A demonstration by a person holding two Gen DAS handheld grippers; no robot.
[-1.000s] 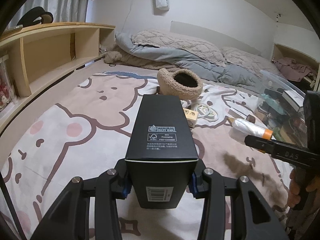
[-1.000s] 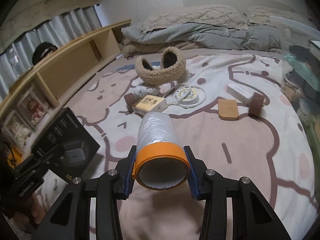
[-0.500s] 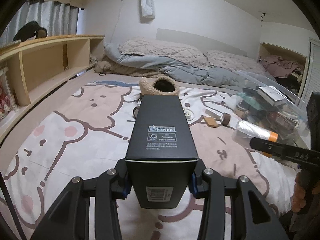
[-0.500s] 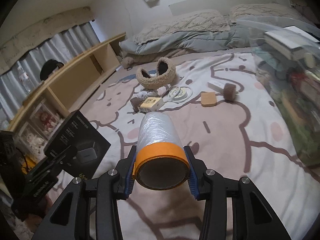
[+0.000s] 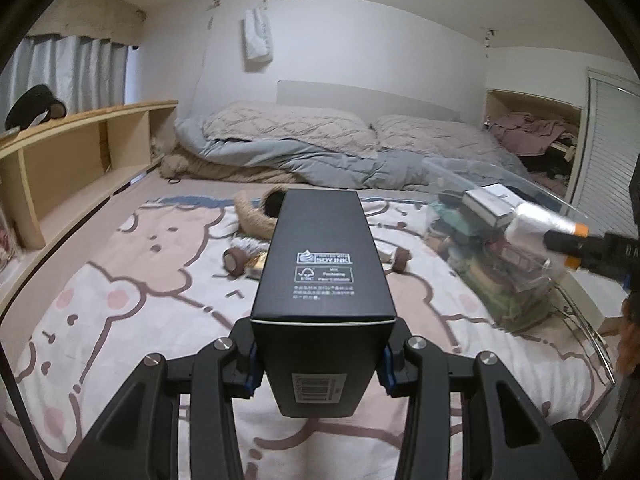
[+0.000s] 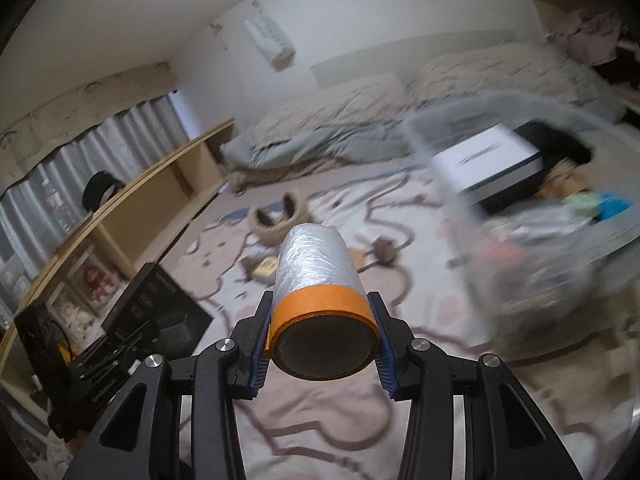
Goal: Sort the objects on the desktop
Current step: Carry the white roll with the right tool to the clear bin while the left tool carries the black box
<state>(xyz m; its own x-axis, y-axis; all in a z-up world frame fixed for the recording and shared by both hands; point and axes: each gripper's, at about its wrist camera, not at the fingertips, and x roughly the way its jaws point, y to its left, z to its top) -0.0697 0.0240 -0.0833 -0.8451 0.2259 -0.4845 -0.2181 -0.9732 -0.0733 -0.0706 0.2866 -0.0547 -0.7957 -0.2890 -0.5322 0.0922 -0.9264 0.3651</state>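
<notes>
A: How are the jaws of the left gripper [image 5: 320, 364] set?

B: They are clamped on a tall black box [image 5: 322, 280], which is held by its near end, with its printed side turned up and its length pointed out over the bed [image 5: 132, 280].

A: And the right gripper [image 6: 322, 354]?

B: Its jaws are pressed against a roll of plastic film [image 6: 318, 280] at the orange-taped end. The roll is carried above the cartoon-printed bedspread, in front of a clear storage bin [image 6: 532, 240] that is blurred in the right wrist view.

A: What is seen inside the bin?

B: A white box [image 6: 488, 158] is lying on top of mixed items that are too smeared to be named.

A: What is left on the bed?

B: A furry slipper [image 5: 256, 216], a small yellow box [image 6: 264, 268] and a brown cylindrical piece [image 5: 402, 260] are scattered past the held things. A wooden shelf [image 5: 80, 152] is set along the left side.
</notes>
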